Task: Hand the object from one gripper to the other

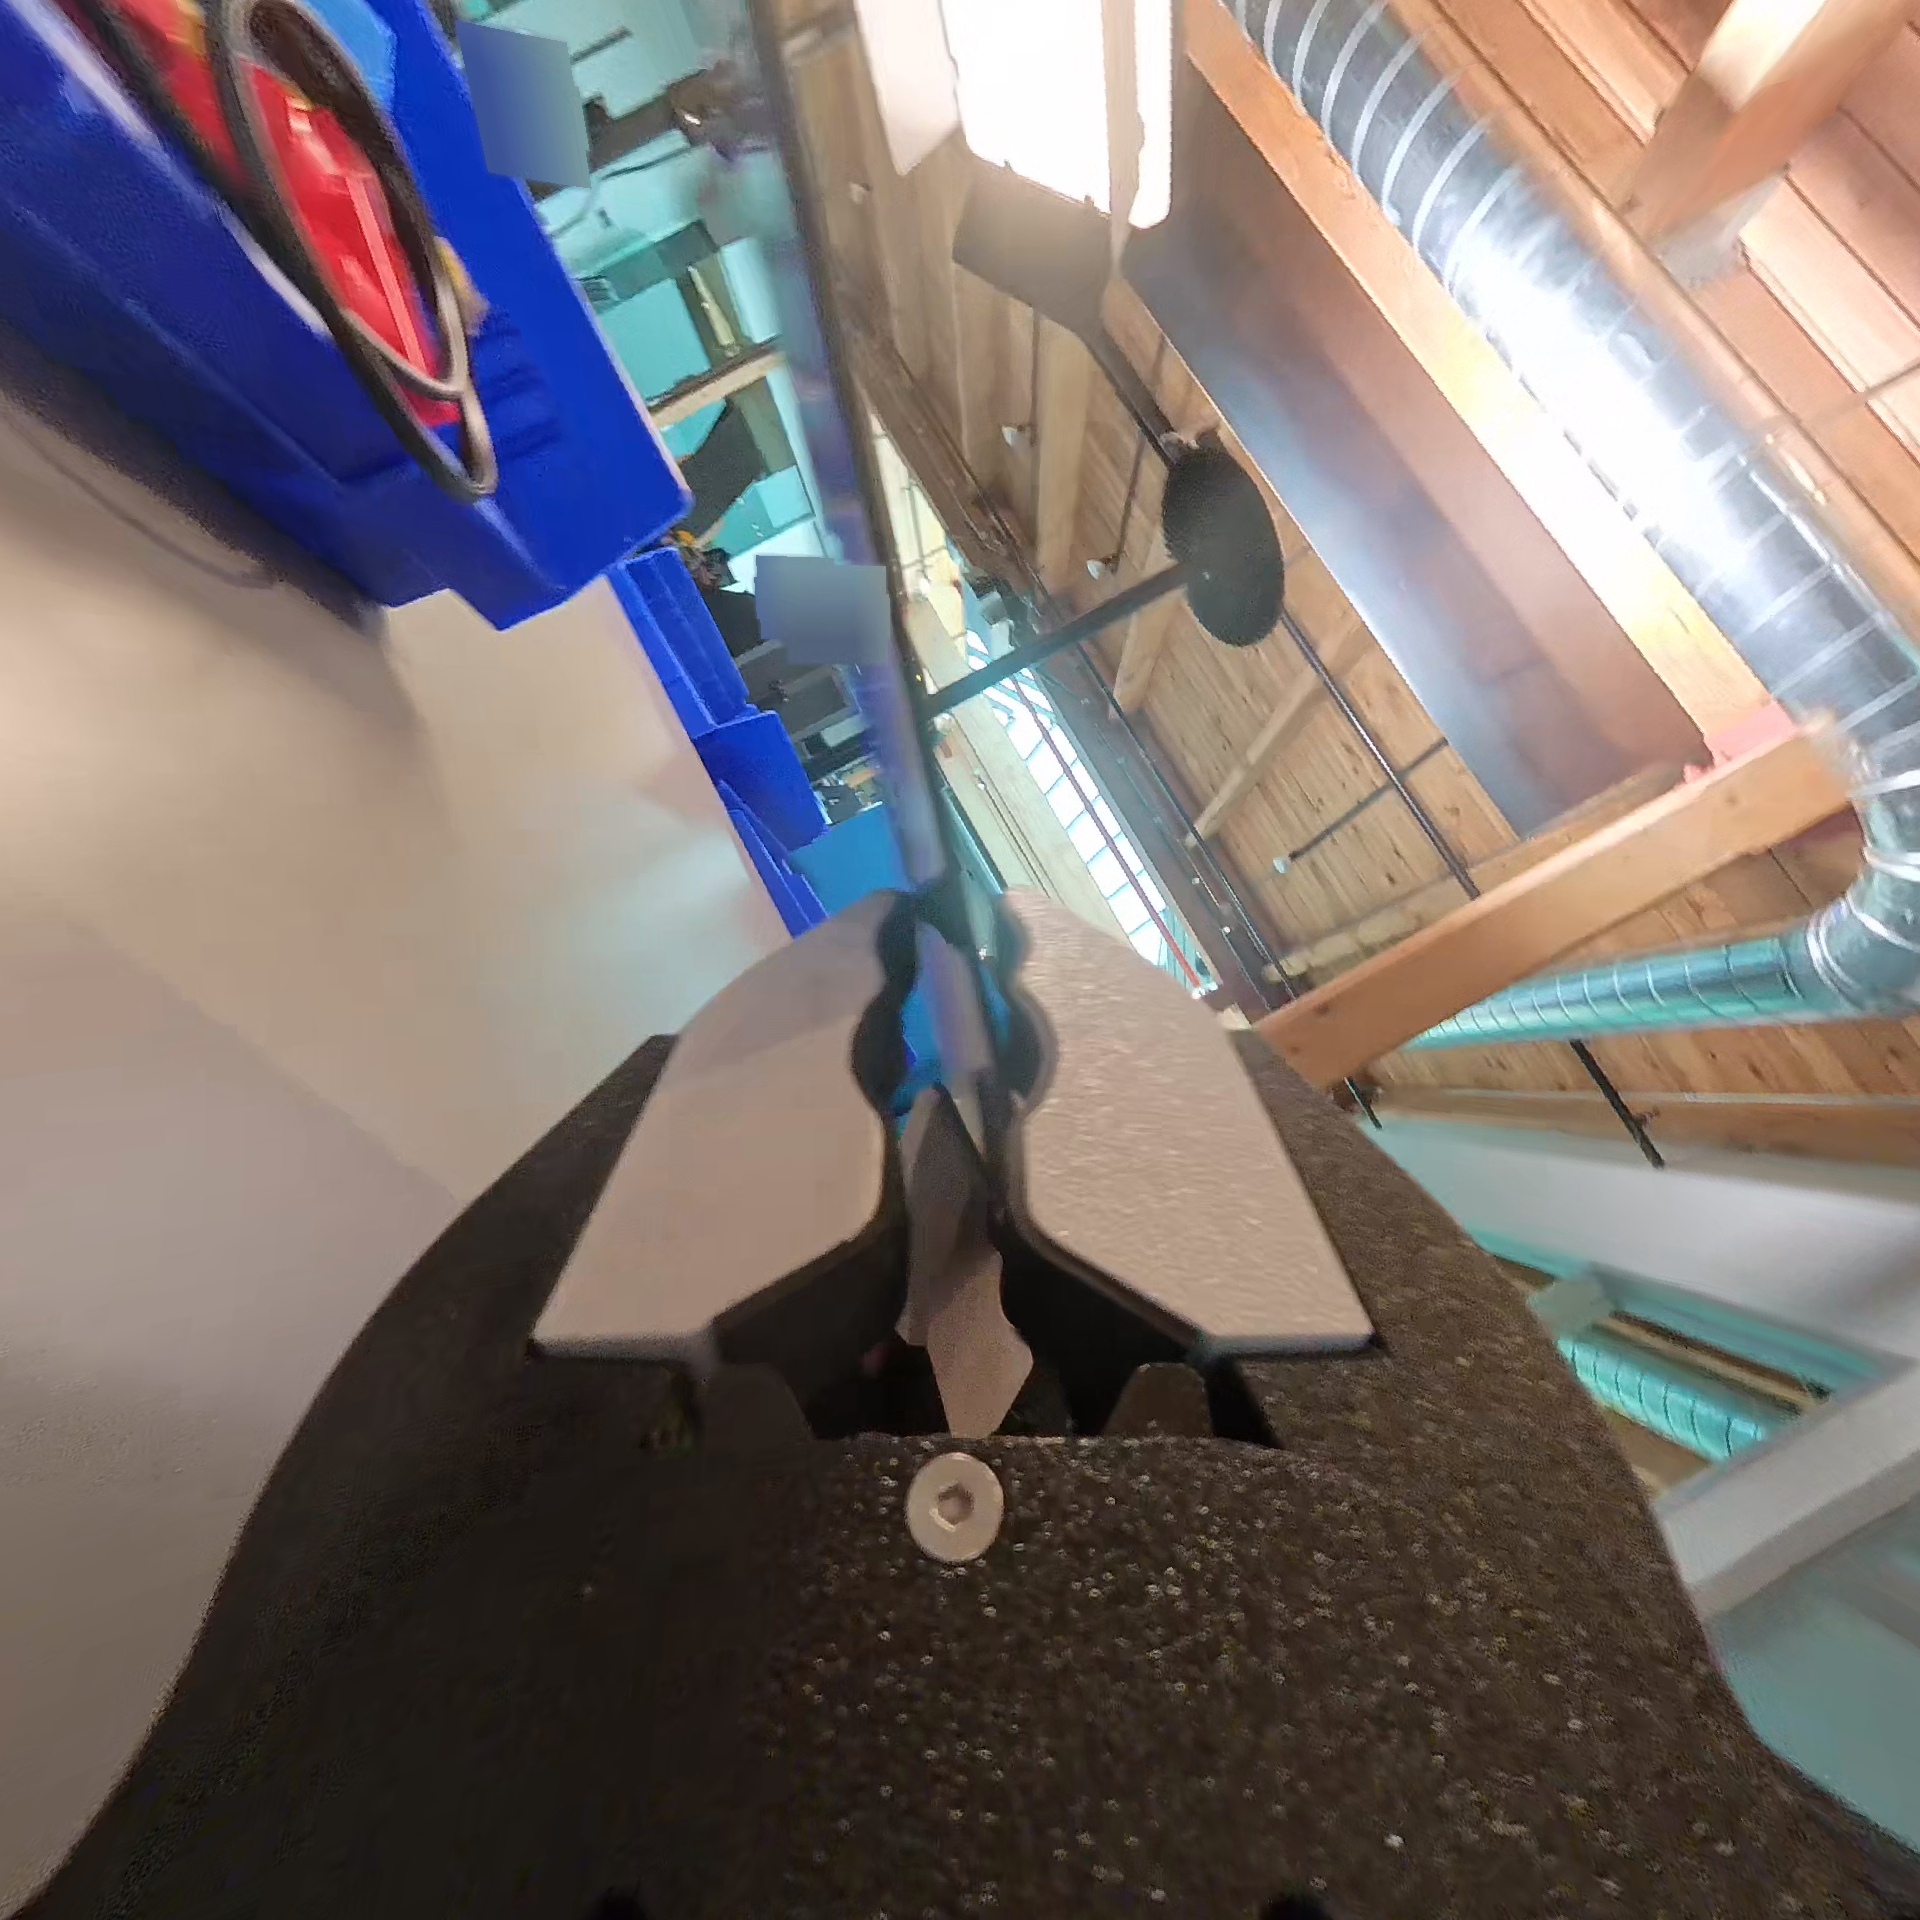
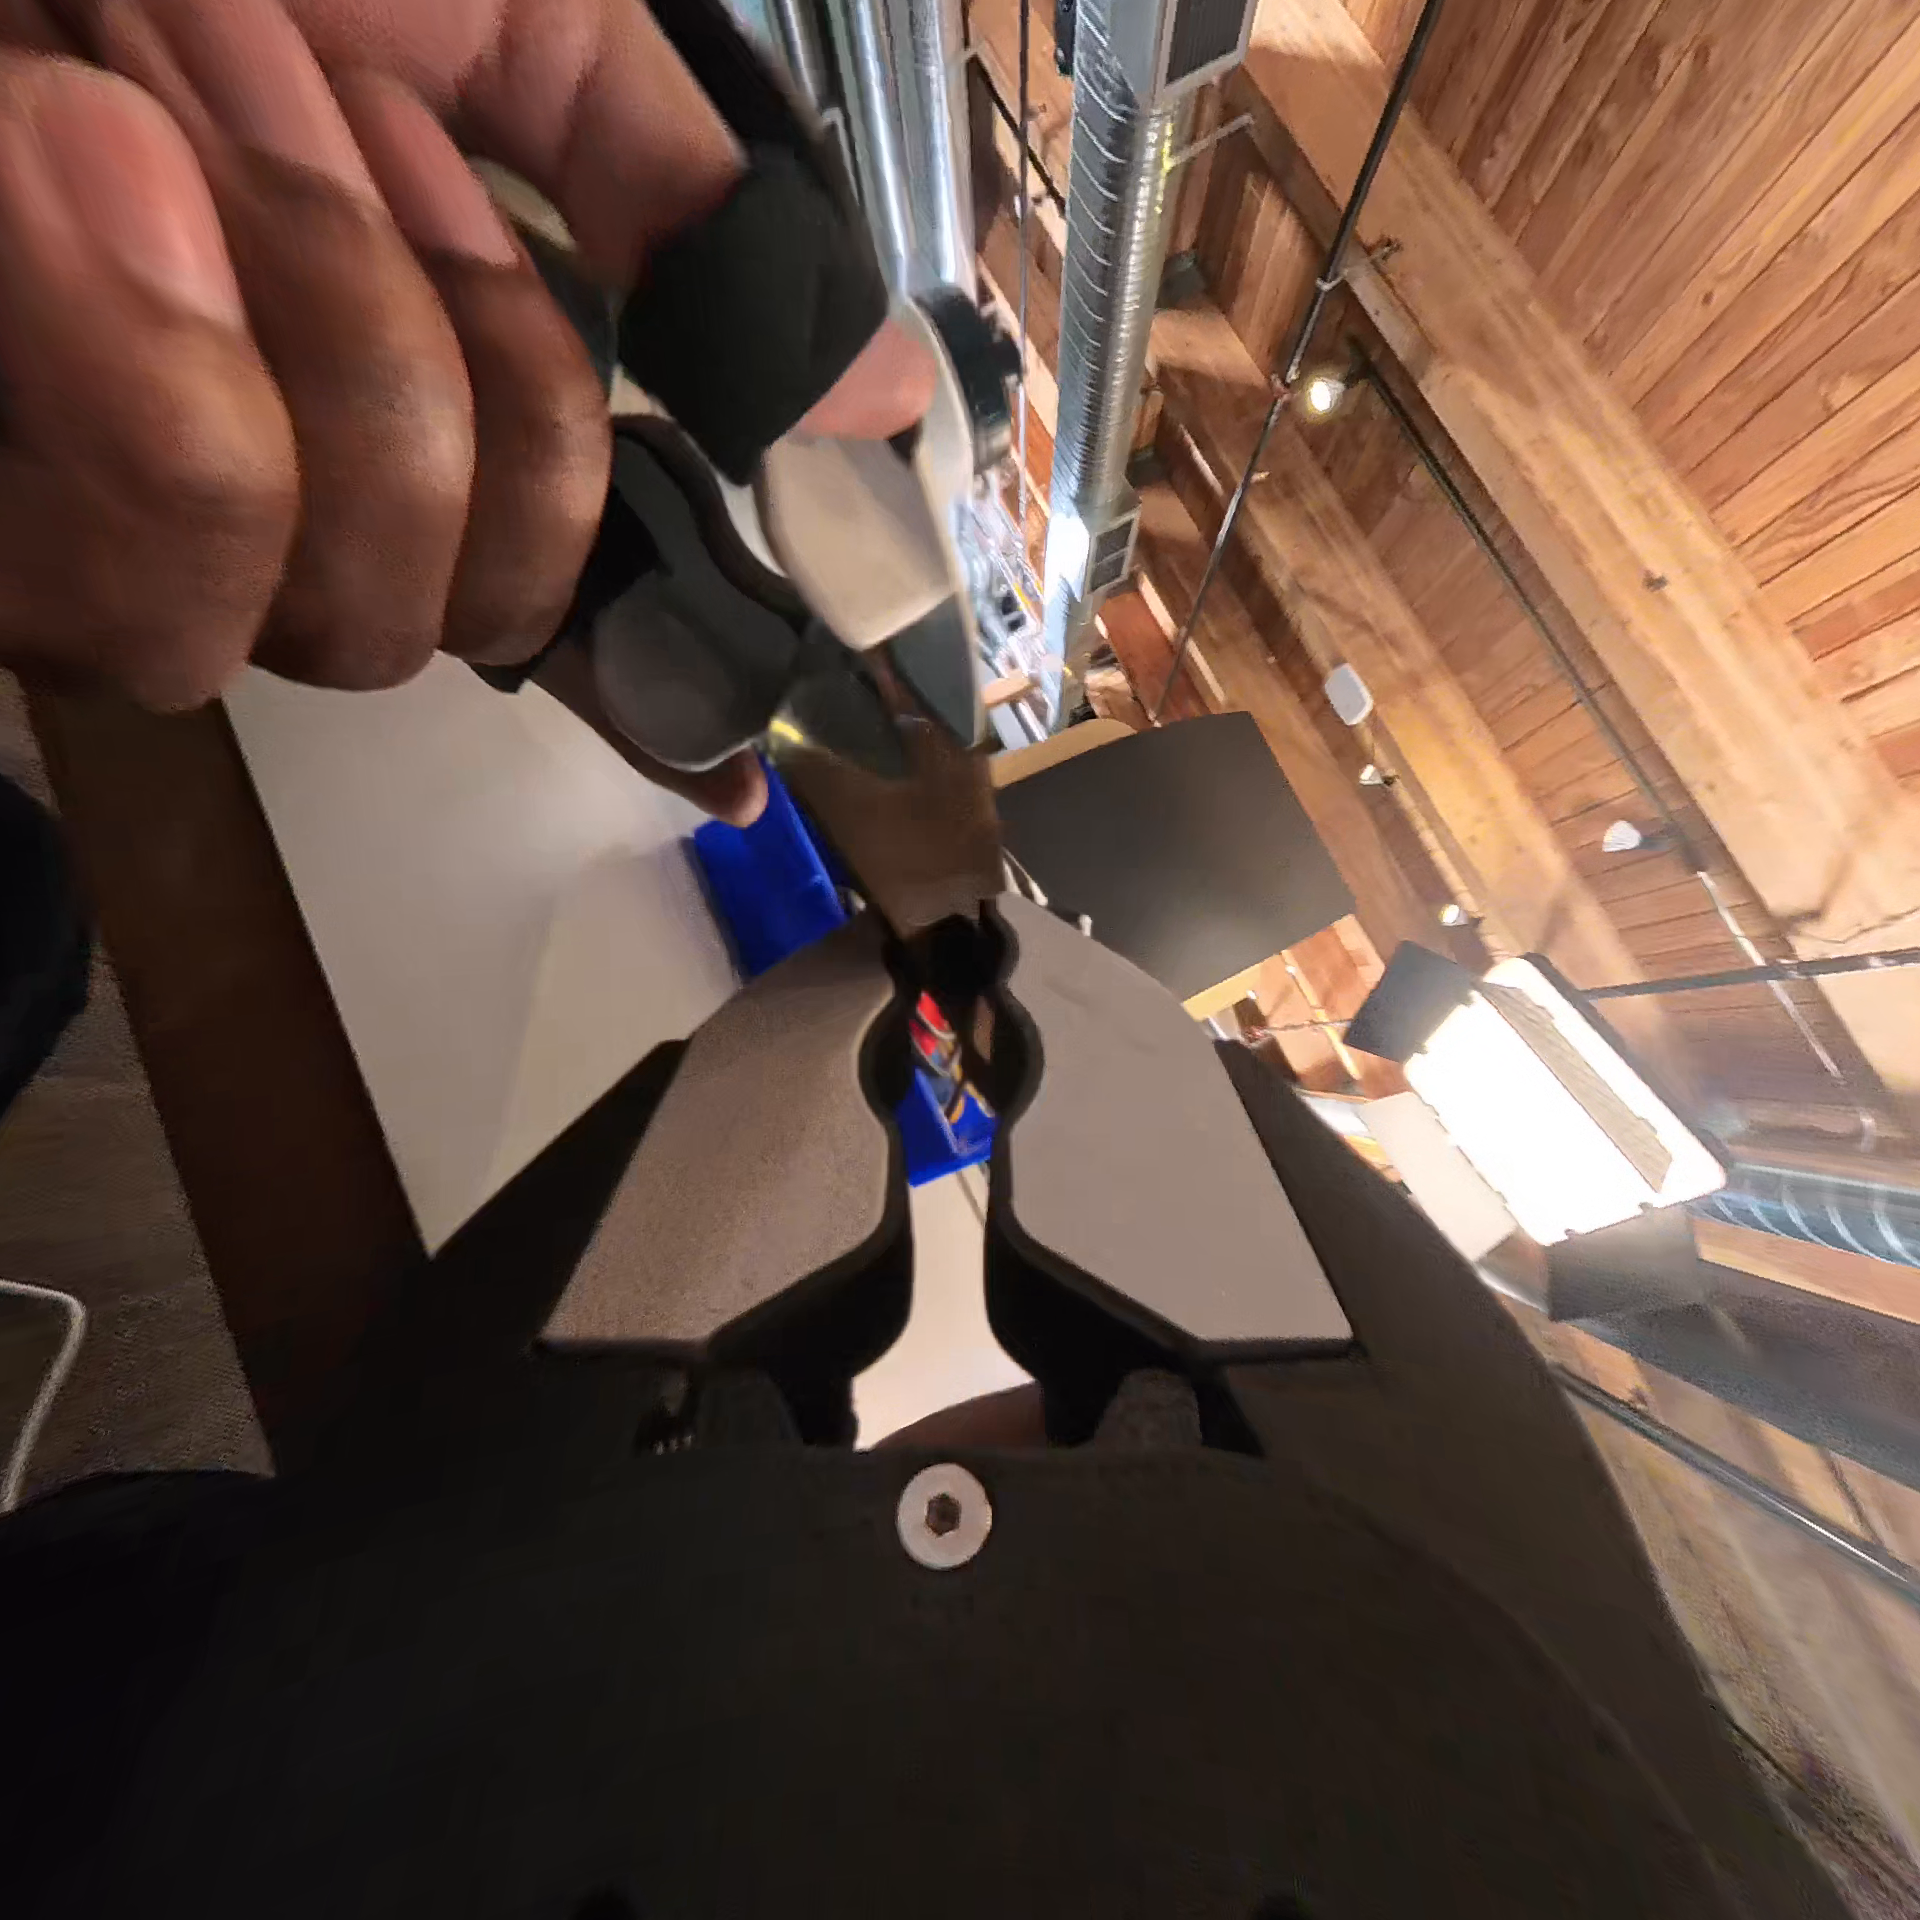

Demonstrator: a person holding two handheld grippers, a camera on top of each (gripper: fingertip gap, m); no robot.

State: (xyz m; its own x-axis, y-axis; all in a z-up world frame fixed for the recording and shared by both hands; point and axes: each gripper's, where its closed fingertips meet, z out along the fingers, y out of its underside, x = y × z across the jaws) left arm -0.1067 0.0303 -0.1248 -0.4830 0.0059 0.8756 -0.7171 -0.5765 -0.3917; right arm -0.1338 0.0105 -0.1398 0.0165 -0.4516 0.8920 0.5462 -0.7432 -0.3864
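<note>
The object is a thin flat grey metal strip (image 1: pixel 940 1226). In the left wrist view I see it edge-on. It runs from deep between the jaws, out past the fingertips and on toward the top of the frame. My left gripper (image 1: pixel 951 914) is shut on it. In the right wrist view a hand (image 2: pixel 260 343) holds the left gripper (image 2: pixel 883 582) at upper left. A short brownish-grey length of the strip (image 2: pixel 925 831) reaches from its silver fingers into my right gripper (image 2: pixel 948 920), whose tips are closed on the strip's end. The right gripper does not show in the left wrist view.
Blue bins (image 1: pixel 208 312) stand on a white table (image 1: pixel 260 831); one holds a red item and a black cable. Another blue bin (image 2: pixel 769 883) lies beyond the right gripper. A black panel (image 2: pixel 1164 842) and a bright studio light (image 2: pixel 1538 1122) hang under the wooden ceiling.
</note>
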